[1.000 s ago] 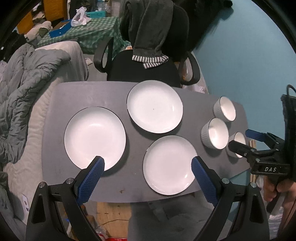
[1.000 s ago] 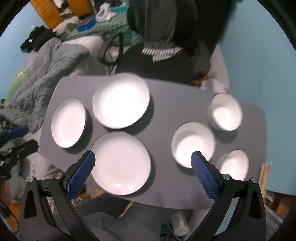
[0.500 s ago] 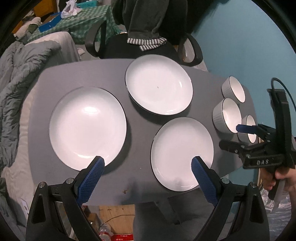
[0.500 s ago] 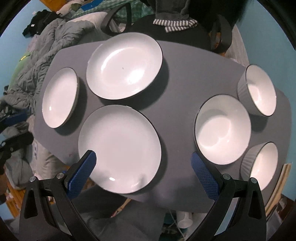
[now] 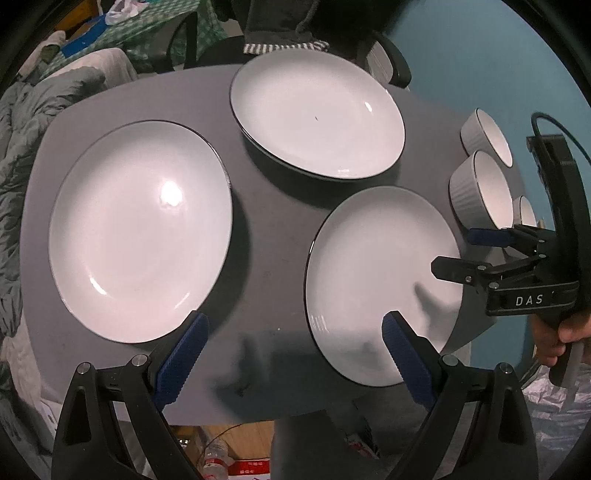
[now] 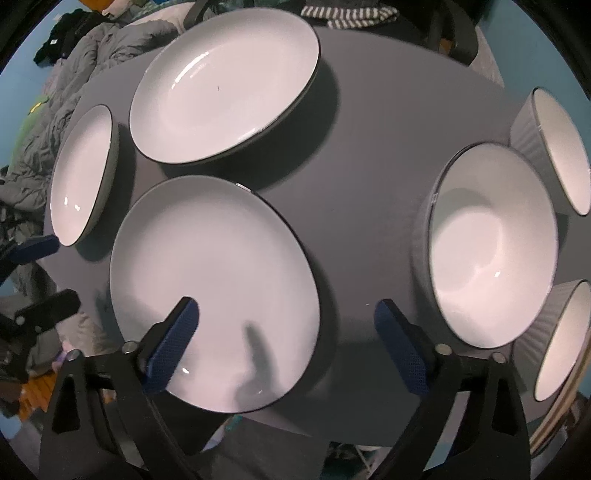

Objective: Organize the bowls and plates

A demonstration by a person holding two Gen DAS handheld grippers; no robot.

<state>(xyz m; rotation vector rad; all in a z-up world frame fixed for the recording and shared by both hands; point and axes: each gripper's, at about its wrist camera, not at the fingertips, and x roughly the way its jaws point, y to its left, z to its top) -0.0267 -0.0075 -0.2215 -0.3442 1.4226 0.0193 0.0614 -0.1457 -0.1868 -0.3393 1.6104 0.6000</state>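
Grey bench (image 5: 266, 236) holds three plates, spread out unstacked; my left gripper (image 5: 291, 350) gapes empty between two. Right view: right gripper (image 6: 284, 334) closing slightly, nothing between, near plate (image 6: 207, 273) and bowl (image 6: 491, 243).

A lived-in room of a home, bedroom and workspace in one. Beyond the left claw (image 5: 291, 350), a grey counter (image 5: 266, 236) holds white plates (image 5: 140, 236) and ribbed bowls (image 6: 491, 243). Behind it stands a black office chair (image 5: 391, 62) draped with dark clothing and a striped cuff (image 5: 284, 47). To the claw's left, a rumpled grey quilt (image 5: 14, 122) covers a bed; farther back lies a green checked cloth (image 5: 144, 29). Teal walls (image 5: 480, 62) close the right side.
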